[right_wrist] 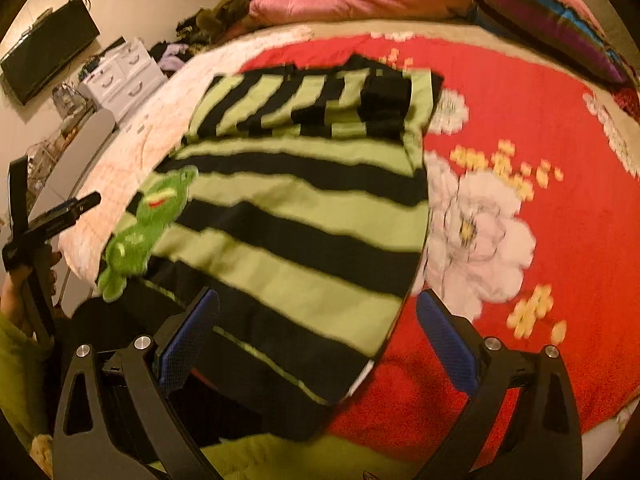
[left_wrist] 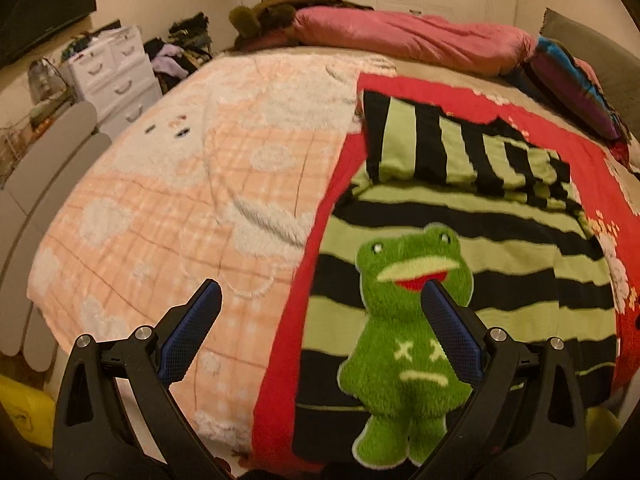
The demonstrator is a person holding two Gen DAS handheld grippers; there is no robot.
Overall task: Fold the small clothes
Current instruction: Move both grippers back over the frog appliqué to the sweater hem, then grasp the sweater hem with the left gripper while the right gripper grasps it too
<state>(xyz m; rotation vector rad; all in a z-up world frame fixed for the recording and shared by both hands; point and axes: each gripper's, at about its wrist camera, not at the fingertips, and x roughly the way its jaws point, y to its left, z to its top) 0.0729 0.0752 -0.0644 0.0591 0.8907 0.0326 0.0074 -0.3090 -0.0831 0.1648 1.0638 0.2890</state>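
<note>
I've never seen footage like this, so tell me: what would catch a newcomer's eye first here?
Probably the fuzzy green frog sewn on a green-and-black striped sweater, which lies flat on a bright red flowered blanket on the bed. Next, the two open black claws with blue pads: the left claw hovers over the frog and the red blanket's edge, the right claw over the sweater's lower right edge. A pale peach checked blanket covers the bed's left side.

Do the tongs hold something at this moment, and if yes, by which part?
Nothing is held. The left tongs and right tongs are both open above the striped sweater, with no cloth between their fingers.
</note>
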